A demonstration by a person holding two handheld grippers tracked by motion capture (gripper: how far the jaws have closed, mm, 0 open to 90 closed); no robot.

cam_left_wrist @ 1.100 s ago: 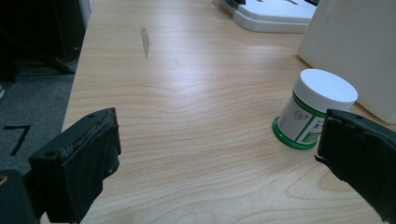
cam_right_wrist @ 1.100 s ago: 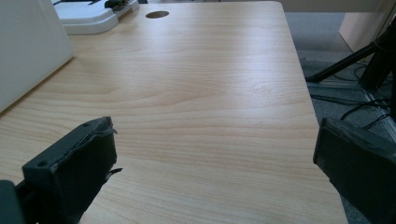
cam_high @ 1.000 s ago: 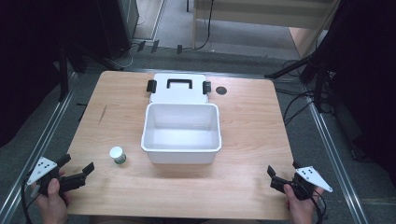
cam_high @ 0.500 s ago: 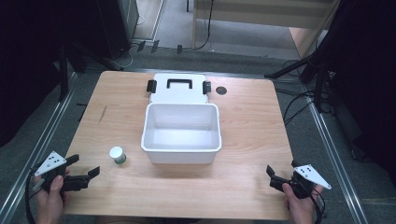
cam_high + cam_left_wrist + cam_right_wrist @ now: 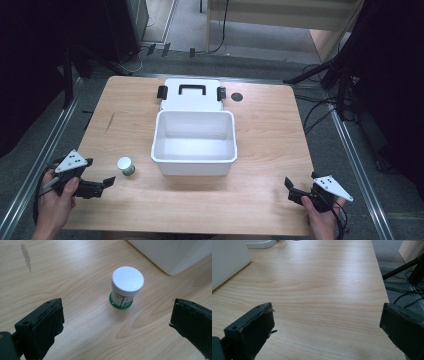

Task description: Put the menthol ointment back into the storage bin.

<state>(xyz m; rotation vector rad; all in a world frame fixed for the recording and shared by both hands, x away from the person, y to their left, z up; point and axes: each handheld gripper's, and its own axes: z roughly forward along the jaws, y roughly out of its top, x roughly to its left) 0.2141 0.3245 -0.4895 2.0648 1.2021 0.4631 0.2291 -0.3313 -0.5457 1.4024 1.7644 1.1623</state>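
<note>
A small jar with a white cap and a green base stands upright on the wooden table, just left of an open white bin. My left gripper is open near the table's front left corner, a short way from the jar. In the left gripper view the jar stands ahead of the open left gripper, beyond its fingertips, touching neither jaw. My right gripper is open at the front right. In its own view the right gripper has only bare table between its jaws.
The bin's white lid, with a black handle and black clips, lies flat behind the bin. A small black disc sits to the lid's right. The bin wall is far left of the right gripper. The table's right edge drops to cables.
My left gripper has moved to the right, closer to the jar. The right gripper has hardly shifted. Jar, bin and lid are where they were.
</note>
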